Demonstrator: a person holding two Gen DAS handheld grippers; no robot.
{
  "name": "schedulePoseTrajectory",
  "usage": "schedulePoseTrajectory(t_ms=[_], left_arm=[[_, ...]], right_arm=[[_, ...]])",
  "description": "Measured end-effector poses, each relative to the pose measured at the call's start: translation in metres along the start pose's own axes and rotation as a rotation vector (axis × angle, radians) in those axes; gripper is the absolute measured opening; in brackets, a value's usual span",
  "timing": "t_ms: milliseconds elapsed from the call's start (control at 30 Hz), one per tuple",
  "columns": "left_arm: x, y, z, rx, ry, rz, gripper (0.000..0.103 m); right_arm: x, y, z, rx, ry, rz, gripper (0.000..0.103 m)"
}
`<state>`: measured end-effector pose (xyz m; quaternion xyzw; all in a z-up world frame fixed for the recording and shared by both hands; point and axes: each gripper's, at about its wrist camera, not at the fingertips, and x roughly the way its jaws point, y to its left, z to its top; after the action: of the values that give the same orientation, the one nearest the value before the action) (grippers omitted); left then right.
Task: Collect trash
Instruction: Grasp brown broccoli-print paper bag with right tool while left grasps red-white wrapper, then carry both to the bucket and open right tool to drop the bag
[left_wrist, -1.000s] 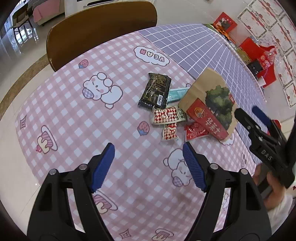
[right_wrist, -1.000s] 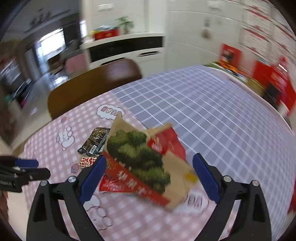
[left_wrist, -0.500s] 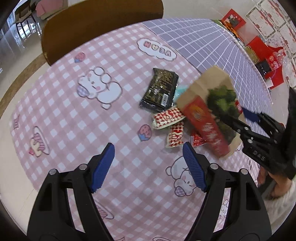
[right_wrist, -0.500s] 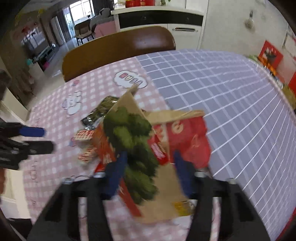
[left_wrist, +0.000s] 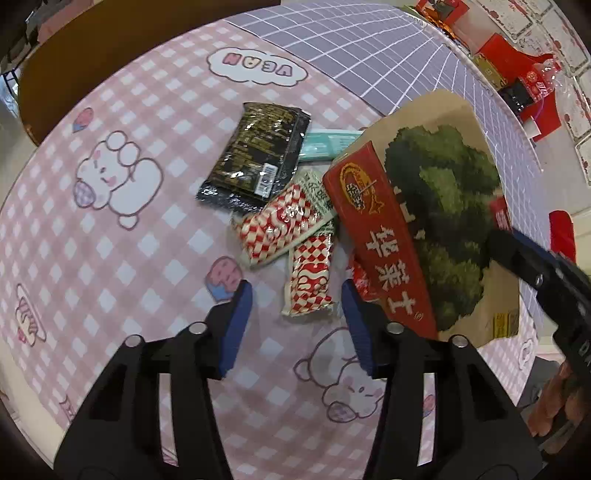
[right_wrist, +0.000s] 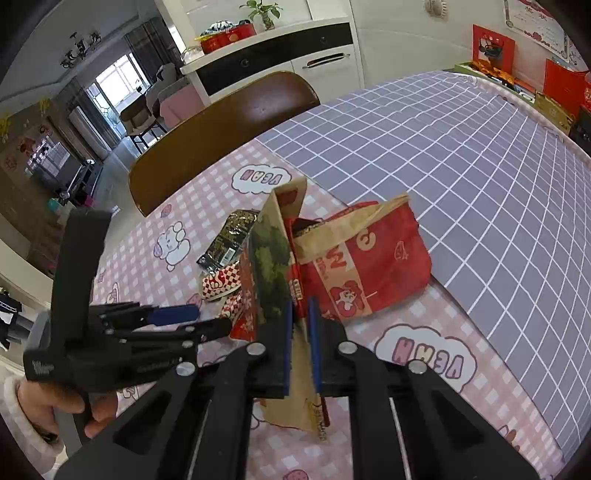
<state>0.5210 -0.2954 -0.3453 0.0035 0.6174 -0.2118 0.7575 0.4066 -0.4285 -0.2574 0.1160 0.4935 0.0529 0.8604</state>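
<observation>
The right gripper (right_wrist: 300, 343) has closed since a second ago, its fingers now pinching the paper bag (right_wrist: 273, 254) upright. The left gripper (left_wrist: 295, 321), fingers spread, has dropped around a checkered wrapper (left_wrist: 308, 280) beside the bag, ready for loading.

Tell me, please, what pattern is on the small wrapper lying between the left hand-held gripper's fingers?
The small wrapper has a red-and-white checkered pattern, clearest in the left wrist view.

teal packet (left_wrist: 325, 146) mostly hidden under black wrapper (left_wrist: 255, 157) and paper bag (left_wrist: 436, 206).
</observation>
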Motion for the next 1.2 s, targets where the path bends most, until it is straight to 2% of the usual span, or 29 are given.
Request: schedulePoseTrajectory(t_ms=[100, 167, 233, 300, 467, 533, 733, 867, 1000, 1200], left_arm=[[0.003, -0.008, 0.002, 0.048, -0.003, 0.051, 0.040], [0.006, -0.015, 0.002, 0.089, 0.003, 0.084, 0.028], [0.007, -0.017, 0.000, 0.088, 0.008, 0.064, 0.019], [0.006, -0.017, -0.001, 0.073, 0.013, 0.038, 0.019], [-0.017, 0.000, -0.014, -0.001, 0.010, -0.097, 0.018], [-0.026, 0.007, -0.019, -0.026, 0.010, -0.129, 0.018], [-0.065, 0.024, -0.037, -0.072, -0.027, -0.204, 0.017], [-0.101, 0.043, -0.051, -0.102, -0.083, -0.269, 0.017], [-0.134, 0.064, -0.068, -0.117, -0.147, -0.276, 0.017], [-0.185, 0.136, -0.113, -0.192, -0.214, -0.227, 0.017]], right_arm=[[-0.002, -0.002, -0.001, 0.008, -0.003, -0.006, 0.009], [-0.004, -0.002, -0.001, 0.011, -0.005, -0.010, 0.008], [-0.007, 0.001, 0.000, 0.010, -0.008, -0.014, 0.007], [-0.009, 0.005, 0.001, 0.006, -0.006, -0.012, 0.006], [-0.021, 0.018, 0.002, -0.009, -0.010, -0.001, 0.004], [-0.027, 0.027, 0.002, -0.020, -0.013, 0.004, 0.004], [-0.044, 0.060, 0.006, -0.057, -0.035, 0.017, 0.004], [-0.057, 0.091, 0.010, -0.091, -0.064, 0.028, 0.004], [-0.069, 0.132, 0.012, -0.143, -0.089, 0.046, 0.004], [-0.064, 0.213, 0.001, -0.218, -0.079, 0.126, 0.004]])
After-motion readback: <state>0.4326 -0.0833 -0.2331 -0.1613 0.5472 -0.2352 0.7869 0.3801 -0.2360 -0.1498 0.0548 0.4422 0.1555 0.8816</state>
